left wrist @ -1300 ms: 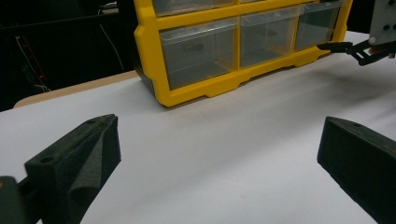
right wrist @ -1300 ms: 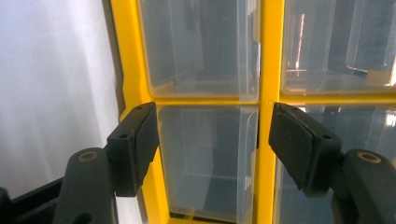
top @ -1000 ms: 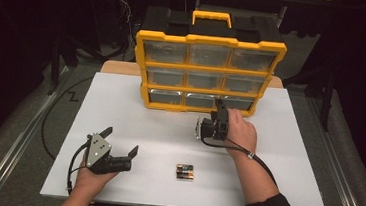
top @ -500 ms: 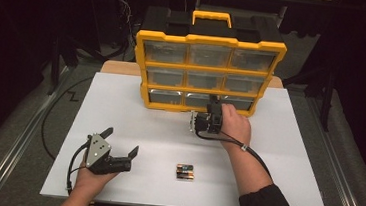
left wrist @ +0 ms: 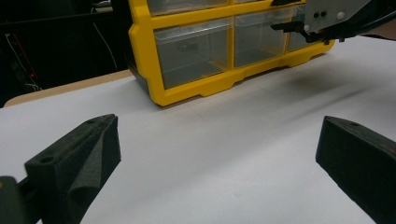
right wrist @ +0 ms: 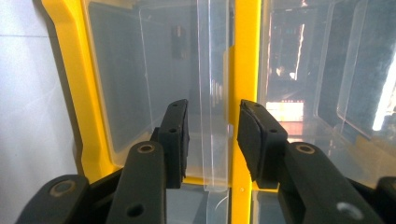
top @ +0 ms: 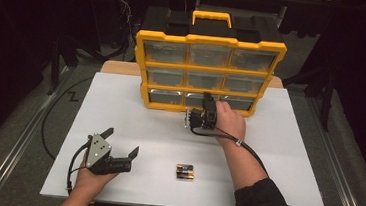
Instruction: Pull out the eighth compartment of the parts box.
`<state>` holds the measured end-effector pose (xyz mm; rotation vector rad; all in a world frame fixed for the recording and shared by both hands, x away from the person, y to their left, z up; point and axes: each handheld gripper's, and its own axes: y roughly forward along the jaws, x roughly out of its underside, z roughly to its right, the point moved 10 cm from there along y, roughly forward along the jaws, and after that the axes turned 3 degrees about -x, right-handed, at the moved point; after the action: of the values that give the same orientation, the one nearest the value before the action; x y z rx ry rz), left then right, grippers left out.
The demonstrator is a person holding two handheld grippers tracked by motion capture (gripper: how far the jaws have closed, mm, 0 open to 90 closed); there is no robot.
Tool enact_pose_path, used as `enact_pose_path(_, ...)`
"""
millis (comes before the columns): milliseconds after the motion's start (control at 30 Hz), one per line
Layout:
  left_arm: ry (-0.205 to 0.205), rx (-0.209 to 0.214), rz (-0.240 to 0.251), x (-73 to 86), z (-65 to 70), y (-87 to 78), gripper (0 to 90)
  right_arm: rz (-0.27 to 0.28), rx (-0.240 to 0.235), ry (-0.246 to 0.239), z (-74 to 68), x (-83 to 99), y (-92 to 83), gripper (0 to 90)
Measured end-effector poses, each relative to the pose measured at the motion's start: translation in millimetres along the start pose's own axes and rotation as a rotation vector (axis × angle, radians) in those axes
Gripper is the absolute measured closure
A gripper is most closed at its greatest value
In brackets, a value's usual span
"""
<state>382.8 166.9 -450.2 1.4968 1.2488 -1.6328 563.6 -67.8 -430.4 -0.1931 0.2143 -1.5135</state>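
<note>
Between black tongs, clear plastic drawer lip

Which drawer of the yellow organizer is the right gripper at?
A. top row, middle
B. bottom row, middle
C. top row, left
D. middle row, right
B: in the high view the right gripper reaches the bottom-row middle drawer of the organizer, and the right gripper view shows its pads either side of that drawer's clear pull tab, not yet pressing on it.
</note>
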Motion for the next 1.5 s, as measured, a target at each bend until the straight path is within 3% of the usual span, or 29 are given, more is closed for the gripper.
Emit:
enact_pose_path(200,-0.001,0.002,-0.001,0.3,-0.2,-0.2,0.8,-0.005,-0.015,-0.003,-3.0,-1.0,0.8,69.1)
enact_pose_path(633,-0.003,0.003,-0.006,1.4,-0.5,0.3,0.8,-0.012,0.013,-0.008,0.2,2.8,3.2,76.8)
enact_pose_path(800,-0.006,0.002,-0.003,0.9,-1.0,0.0,0.8,-0.017,0.030,-0.014,0.0,2.3,3.6,77.5)
enact_pose_path(1200,-0.011,-0.003,0.001,-0.1,-2.6,-0.8,0.9,-0.025,0.017,-0.002,1.5,2.5,1.4,78.4)
enact_pose_path(1500,-0.017,-0.002,0.004,-0.3,-3.1,-1.3,0.9,-0.022,0.005,-0.025,1.4,1.8,-2.2,78.4)
